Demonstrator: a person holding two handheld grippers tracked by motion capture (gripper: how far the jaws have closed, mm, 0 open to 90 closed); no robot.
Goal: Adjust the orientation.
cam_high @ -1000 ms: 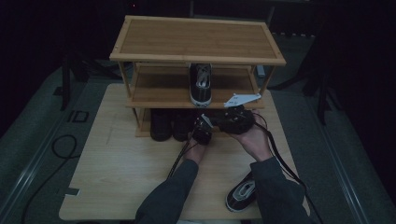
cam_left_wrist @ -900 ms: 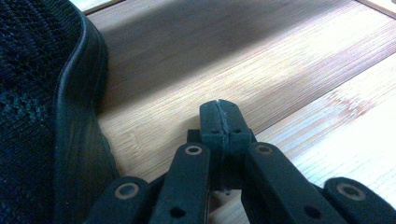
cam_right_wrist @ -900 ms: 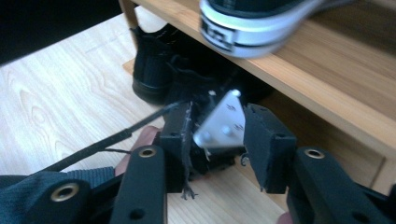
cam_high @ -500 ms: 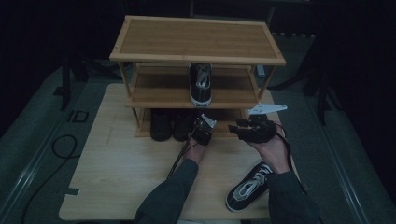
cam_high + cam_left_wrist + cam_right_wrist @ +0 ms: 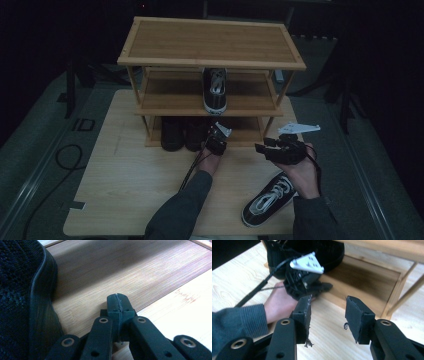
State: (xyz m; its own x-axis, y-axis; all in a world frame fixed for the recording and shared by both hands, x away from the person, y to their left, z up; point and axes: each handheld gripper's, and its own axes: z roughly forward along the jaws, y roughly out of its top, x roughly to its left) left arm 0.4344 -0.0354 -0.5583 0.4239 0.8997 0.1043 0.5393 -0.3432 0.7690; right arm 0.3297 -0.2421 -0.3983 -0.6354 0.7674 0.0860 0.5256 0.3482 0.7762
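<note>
My left gripper (image 5: pixel 216 134) rests at the front edge of the wooden rack's bottom shelf (image 5: pixel 130 272), its jaws shut with nothing between them (image 5: pixel 117 305). A black shoe (image 5: pixel 22 302) stands just to its left on that shelf, beside a second one (image 5: pixel 172 132). My right gripper (image 5: pixel 262 149) hovers over the table to the right of the left one. Its jaws are open and empty (image 5: pixel 328 312), having widened a moment ago. A black sneaker with white laces (image 5: pixel 270 197) lies on the table under my right forearm. Another such sneaker (image 5: pixel 215 90) sits on the middle shelf.
The three-level bamboo rack (image 5: pixel 212 42) stands at the back of the light wooden table (image 5: pixel 130 185); its top board is bare. Cables (image 5: pixel 192 167) trail from the left gripper along the forearm. The right rack leg (image 5: pixel 404 293) is near the right gripper.
My right gripper has moved right, away from the left gripper and the rack's front, and sunk a little. The left gripper has stayed put.
</note>
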